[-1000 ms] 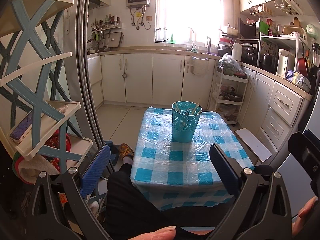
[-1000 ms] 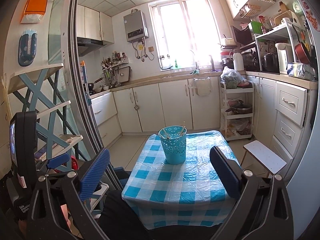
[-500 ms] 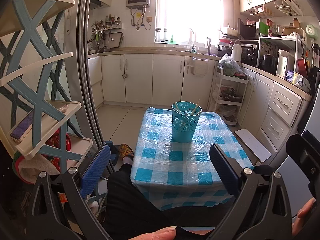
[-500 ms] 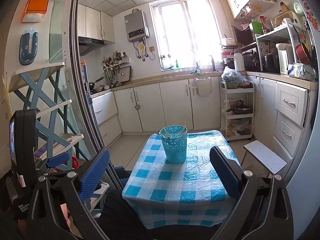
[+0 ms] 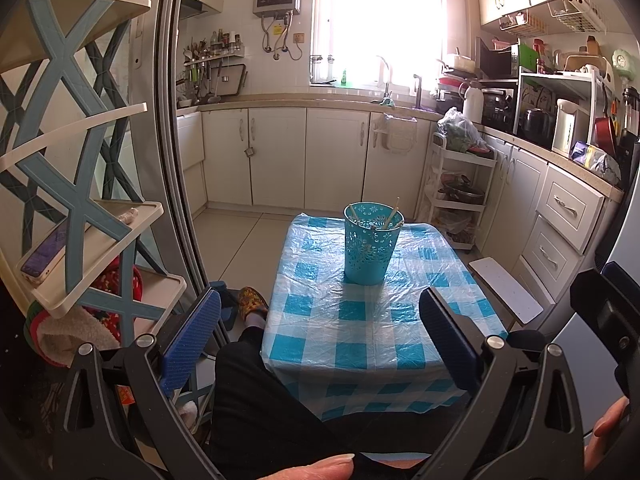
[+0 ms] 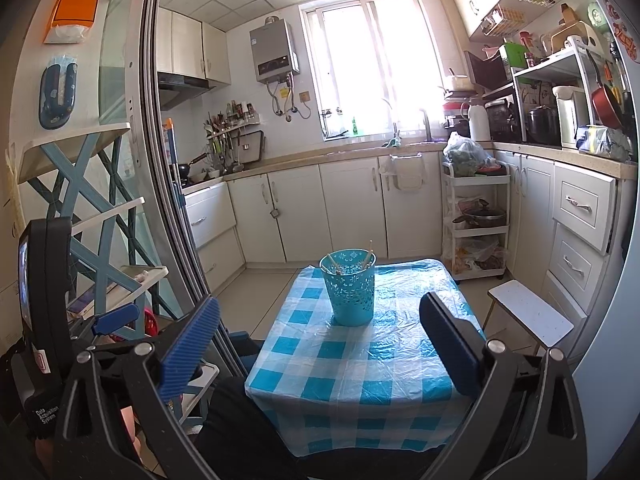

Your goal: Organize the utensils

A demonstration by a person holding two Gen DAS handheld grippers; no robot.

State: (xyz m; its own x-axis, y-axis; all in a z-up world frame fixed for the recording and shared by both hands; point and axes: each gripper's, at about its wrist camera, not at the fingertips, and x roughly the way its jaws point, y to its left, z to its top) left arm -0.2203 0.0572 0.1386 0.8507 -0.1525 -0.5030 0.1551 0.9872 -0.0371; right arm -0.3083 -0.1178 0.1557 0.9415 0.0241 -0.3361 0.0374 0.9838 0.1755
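Observation:
A teal perforated holder (image 5: 373,242) (image 6: 349,286) stands upright at the far middle of a small table (image 5: 320,340) (image 6: 308,368) covered in a blue-and-white checked cloth. Several thin wooden sticks, probably chopsticks (image 5: 391,216) (image 6: 367,256), lean inside it. My left gripper (image 5: 320,328) is open with nothing between its fingers, held back from the table's near edge above a person's dark-clothed lap. My right gripper (image 6: 320,332) is open too, empty, and also well short of the holder.
A blue-and-cream shelf rack (image 5: 76,216) and a sliding door frame (image 5: 176,160) stand close on the left. A white stool (image 5: 506,290) and cabinet drawers (image 5: 568,216) sit right of the table. A wheeled cart (image 5: 460,192) stands behind. A slippered foot (image 5: 252,302) rests by the table.
The right wrist view has tilted or drifted slightly, so the holder sits a little lower in it. The left view is nearly unchanged. Both grippers stay open.

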